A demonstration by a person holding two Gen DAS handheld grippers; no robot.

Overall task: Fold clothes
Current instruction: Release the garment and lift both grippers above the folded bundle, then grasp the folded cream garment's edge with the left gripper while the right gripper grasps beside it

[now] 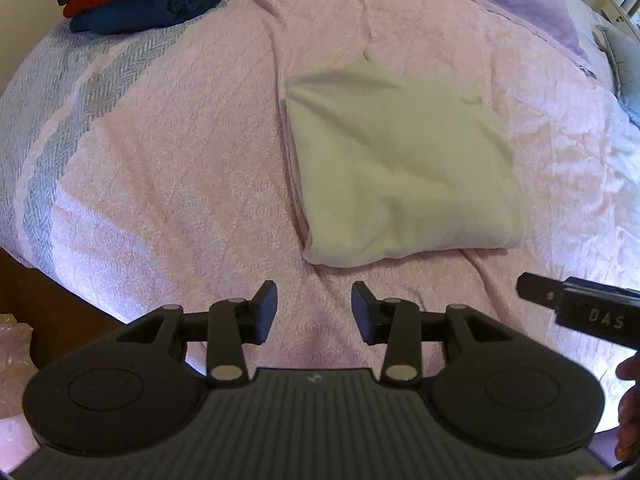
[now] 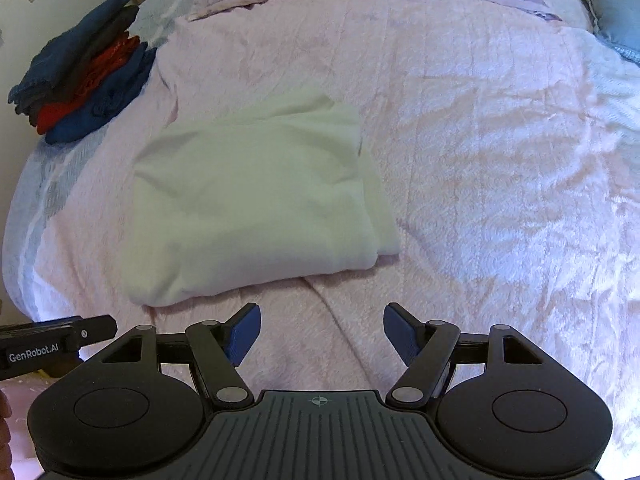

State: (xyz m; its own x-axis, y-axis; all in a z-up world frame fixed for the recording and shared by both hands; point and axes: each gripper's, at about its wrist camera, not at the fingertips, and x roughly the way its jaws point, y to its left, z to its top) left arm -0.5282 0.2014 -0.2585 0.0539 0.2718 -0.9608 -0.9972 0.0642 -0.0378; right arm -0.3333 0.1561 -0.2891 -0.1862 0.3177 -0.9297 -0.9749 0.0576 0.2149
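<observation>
- The folded garment (image 1: pixel 400 168) is plain white, with no print.
- The bedspread (image 1: pixel 180 200) is pale pink with a fine raised texture.
- A blanket (image 1: pixel 60 120) at the bed's edge carries grey-blue and white herringbone stripes.
- The stack of clothes (image 2: pixel 84 76) shows navy, red and dark grey layers.
- The right tongs (image 2: pixel 322 332) have blue pads on black arms.
- The left tongs (image 1: pixel 314 308) look all black, perhaps only from shadow.
- A cushion (image 2: pixel 608 4) is grey-blue.

White garment (image 1: pixel 400 168) — folded into a thick rectangle, flat on pink bedspread (image 1: pixel 180 184), lightly creased
</observation>
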